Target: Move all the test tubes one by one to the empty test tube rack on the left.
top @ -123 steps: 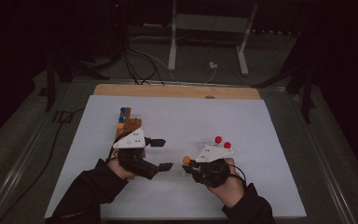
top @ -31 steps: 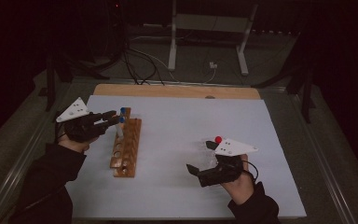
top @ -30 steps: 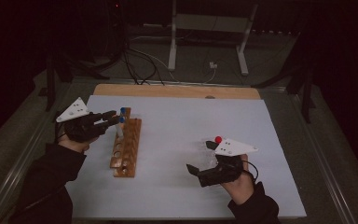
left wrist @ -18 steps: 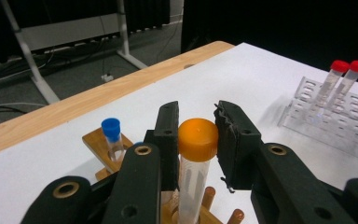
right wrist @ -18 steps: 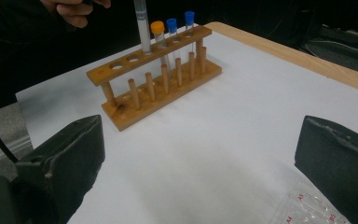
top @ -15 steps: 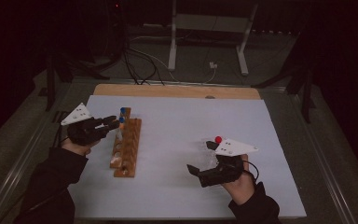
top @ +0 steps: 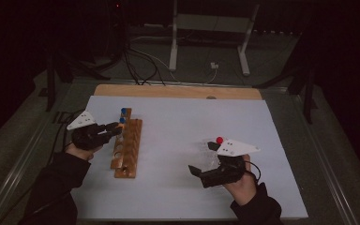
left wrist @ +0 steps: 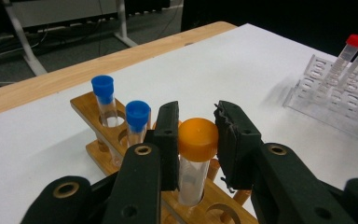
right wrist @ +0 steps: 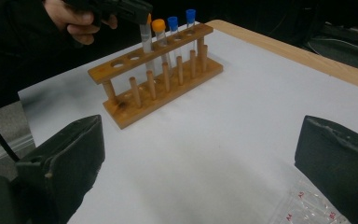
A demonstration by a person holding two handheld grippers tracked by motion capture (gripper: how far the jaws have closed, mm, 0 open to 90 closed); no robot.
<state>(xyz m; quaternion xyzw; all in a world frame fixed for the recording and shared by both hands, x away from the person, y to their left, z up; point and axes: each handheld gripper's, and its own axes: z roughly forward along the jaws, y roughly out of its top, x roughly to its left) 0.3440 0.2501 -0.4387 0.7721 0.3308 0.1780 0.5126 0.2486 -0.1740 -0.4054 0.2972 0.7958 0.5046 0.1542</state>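
White desk [top: 178, 187], dark room: tubes and two racks.
My left hand-held gripper [left wrist: 196, 137] pinches an orange-capped tube [left wrist: 196, 140] over the wooden rack [top: 127, 146], beside two blue-capped tubes [left wrist: 137, 116]; my right hand-held gripper [right wrist: 200, 158] is spread; clear rack [left wrist: 335, 100] lettering unreadable.

Between the black jaws, an orange-capped tube [left wrist: 196, 154]; beyond them two blue-capped tubes [left wrist: 103, 100], a brown wooden rack [top: 127, 147], red-capped tubes [left wrist: 349, 55].

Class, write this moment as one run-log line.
left gripper: shut on orange-capped tube, in wooden rack | right gripper: open, holds nothing | clear rack: two red-capped tubes
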